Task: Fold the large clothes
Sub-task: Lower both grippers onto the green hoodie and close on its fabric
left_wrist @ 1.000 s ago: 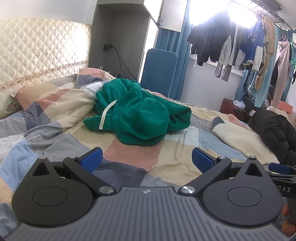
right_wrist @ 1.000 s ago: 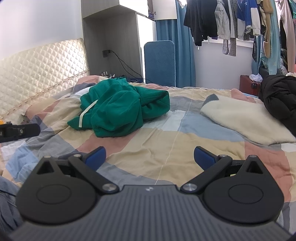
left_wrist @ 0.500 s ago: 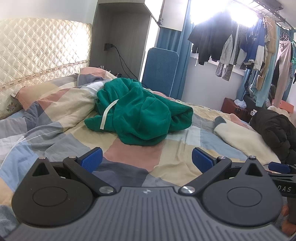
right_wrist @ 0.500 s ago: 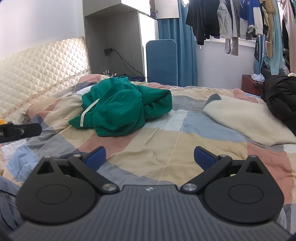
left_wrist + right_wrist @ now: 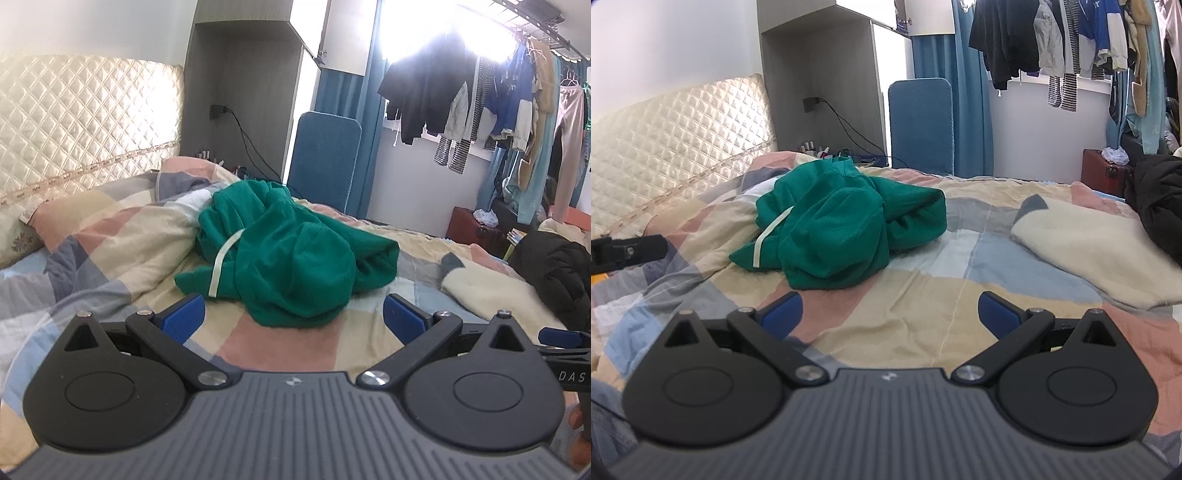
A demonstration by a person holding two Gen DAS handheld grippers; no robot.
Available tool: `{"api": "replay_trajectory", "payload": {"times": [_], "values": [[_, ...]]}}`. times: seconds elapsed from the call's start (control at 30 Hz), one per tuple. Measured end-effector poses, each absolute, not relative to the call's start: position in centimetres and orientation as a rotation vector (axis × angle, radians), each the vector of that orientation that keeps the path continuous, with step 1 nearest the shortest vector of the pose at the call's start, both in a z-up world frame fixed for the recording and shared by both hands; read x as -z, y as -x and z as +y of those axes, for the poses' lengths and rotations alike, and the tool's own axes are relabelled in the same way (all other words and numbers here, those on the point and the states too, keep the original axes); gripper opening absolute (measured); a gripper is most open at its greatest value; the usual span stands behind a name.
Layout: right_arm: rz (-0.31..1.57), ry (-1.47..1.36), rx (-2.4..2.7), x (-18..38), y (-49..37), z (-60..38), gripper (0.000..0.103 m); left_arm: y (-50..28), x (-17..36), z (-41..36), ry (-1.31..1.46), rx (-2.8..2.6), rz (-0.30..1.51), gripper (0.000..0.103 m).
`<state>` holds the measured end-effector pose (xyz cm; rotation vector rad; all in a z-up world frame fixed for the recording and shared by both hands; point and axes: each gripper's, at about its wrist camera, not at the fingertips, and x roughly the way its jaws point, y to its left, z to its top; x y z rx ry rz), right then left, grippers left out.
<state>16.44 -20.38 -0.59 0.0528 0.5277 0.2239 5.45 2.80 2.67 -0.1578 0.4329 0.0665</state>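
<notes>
Nearest, the left gripper (image 5: 293,319) and the right gripper (image 5: 889,309) both have their jaws spread wide with nothing between them, hovering over the patchwork quilt (image 5: 923,314) of the bed. Over the last second both have edged forward, so the green garment (image 5: 291,258) fills more of each view; in my judgement this is the approach before a first grasp, and no folding has begun. The garment lies crumpled in a heap on the quilt, just ahead of the left gripper and ahead-left of the right, a white stripe (image 5: 223,264) showing on its near side. Right of it lies a cream blanket (image 5: 1082,247), and beyond that a black jacket (image 5: 554,273). At the right edge of the left view, the letters "DAS" (image 5: 571,376) are readable on the other tool.
</notes>
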Motion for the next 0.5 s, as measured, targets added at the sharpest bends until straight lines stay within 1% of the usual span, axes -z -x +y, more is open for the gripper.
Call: {"api": "replay_trajectory", "payload": {"times": [0.17,0.33,0.43,0.5], "values": [[0.548,-0.081,-0.226,0.1,-19.9,-19.5,0.103,-9.6,-2.8,4.2,0.158,-0.067,0.428,0.103],[0.549,-0.098,-0.267,0.2,-24.6,-17.8,0.103,-15.3,-1.6,5.7,0.157,-0.068,0.410,0.103],[0.536,-0.092,-0.284,0.5,-27.6,-16.1,0.103,-19.1,0.2,7.3,0.187,-0.065,0.379,0.103],[0.533,-0.100,-0.300,1.0,-29.6,-15.0,0.103,-22.0,2.2,8.8,0.206,-0.011,0.396,0.103]]}}
